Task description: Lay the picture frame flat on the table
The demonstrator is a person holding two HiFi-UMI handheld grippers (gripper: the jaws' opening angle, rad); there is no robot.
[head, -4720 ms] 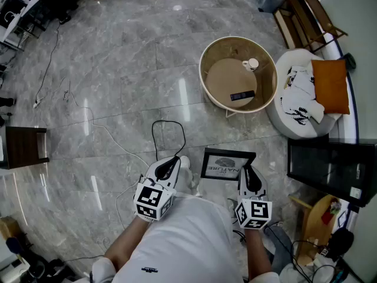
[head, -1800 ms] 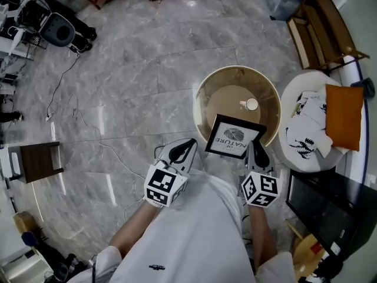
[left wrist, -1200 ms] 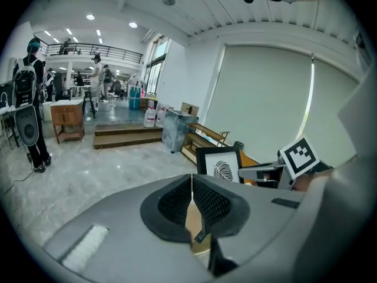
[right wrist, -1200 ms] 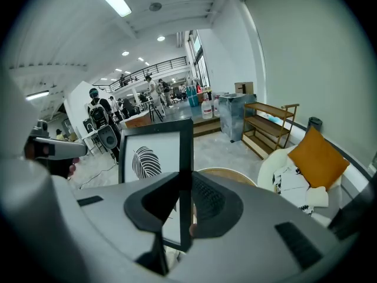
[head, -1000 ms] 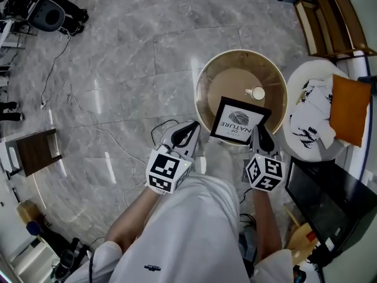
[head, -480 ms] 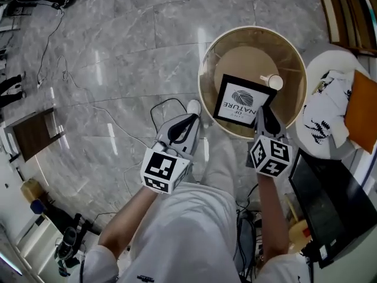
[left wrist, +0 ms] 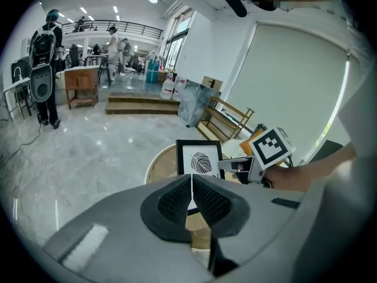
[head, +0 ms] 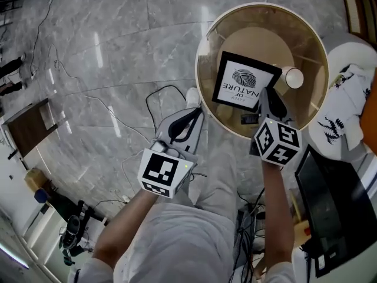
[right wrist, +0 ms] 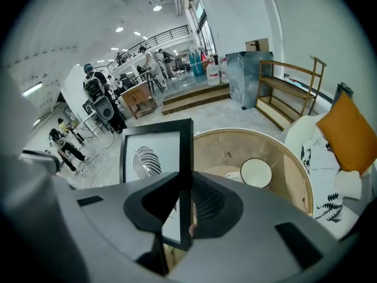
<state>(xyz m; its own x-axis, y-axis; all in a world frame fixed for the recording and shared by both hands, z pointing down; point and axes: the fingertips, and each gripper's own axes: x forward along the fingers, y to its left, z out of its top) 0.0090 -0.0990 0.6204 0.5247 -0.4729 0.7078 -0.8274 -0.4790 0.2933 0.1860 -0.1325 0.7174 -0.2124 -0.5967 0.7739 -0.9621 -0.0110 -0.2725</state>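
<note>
Underfoot, grey marble floor (head: 106, 52), glossy with streaks of light, crossed by a thin black cable (head: 154, 102) looping near the feet.

Ahead and to the right, a round counter (head: 294, 34) with a pale rim and a see-through tan top, plus a lower tan shelf visible through it. Just beside it on the far right, a white seat (head: 347, 111) draped with a black-patterned cloth, and an orange cushion (right wrist: 350, 134) resting on it.

Over the counter, the picture frame (head: 244, 81): black border, white mat, a dark leaf print and lettering. Not lying flat; tilted up in the head view and standing nearly upright in both gripper views (left wrist: 199, 161) (right wrist: 154, 158). Contact between its lower edge and the top: cannot tell.

Right gripper (head: 268, 98) at the frame's right side, jaws clenched on the frame's edge, with the black border running straight up between them (right wrist: 184, 184).

Left gripper (head: 187, 119) off the counter's left rim, above the floor, well apart from the frame; jaws pressed together with nothing between them (left wrist: 191, 196).

On the counter top, right of the frame, a small white cup (head: 293, 77), seen from above as a round pale disc.
</note>
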